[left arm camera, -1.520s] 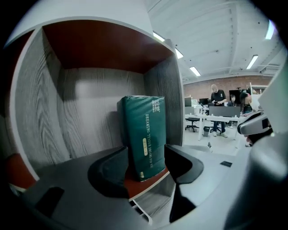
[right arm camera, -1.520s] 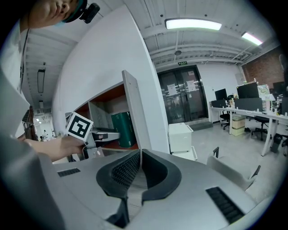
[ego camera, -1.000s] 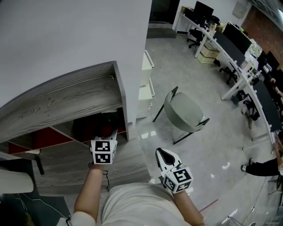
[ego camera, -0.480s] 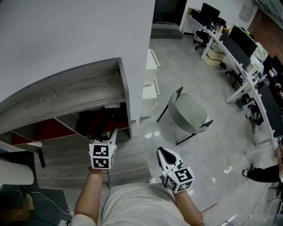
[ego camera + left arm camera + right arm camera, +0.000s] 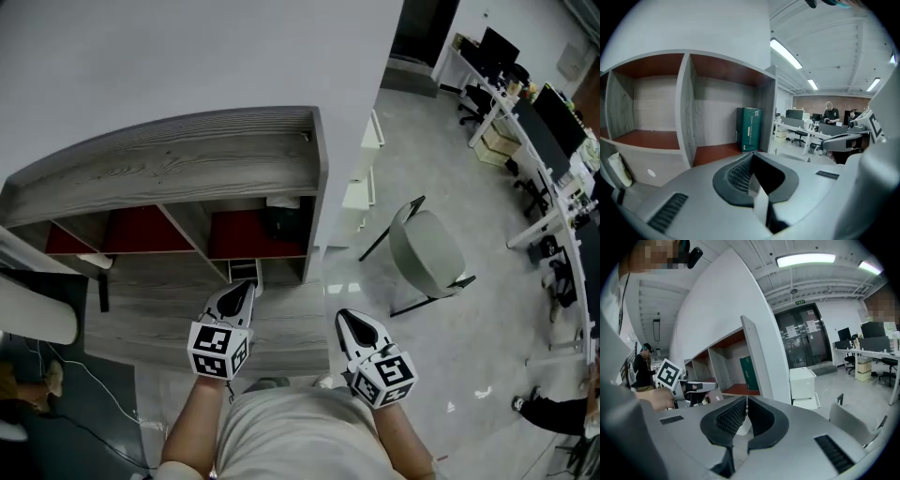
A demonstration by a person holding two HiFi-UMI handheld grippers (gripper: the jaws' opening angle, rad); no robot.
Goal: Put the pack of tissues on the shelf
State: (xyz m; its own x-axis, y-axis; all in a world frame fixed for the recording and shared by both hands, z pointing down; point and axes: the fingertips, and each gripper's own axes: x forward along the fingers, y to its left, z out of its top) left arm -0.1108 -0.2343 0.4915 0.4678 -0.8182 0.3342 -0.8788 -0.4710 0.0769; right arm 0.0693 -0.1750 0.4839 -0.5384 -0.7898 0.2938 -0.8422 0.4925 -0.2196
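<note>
The dark green pack of tissues (image 5: pixel 280 221) stands upright in the right-hand cubby of the grey wooden shelf (image 5: pixel 187 155), against its right wall. It also shows in the left gripper view (image 5: pixel 749 129) and in the right gripper view (image 5: pixel 748 372). My left gripper (image 5: pixel 240 292) hovers in front of that cubby, apart from the pack, jaws shut with nothing between them (image 5: pixel 752 161). My right gripper (image 5: pixel 351 322) is held beside it, to the right of the shelf, also shut and empty (image 5: pixel 745 405).
A grey chair (image 5: pixel 427 253) stands on the glossy floor right of the shelf. A white drawer unit (image 5: pixel 361 184) sits against the wall behind it. Desks with monitors (image 5: pixel 534 108) line the far right. A white seat (image 5: pixel 33 321) is at the left edge.
My left gripper has drawn back out of the cubby toward my body and its jaws have closed. The pack stays in the cubby. The right gripper has barely moved.
</note>
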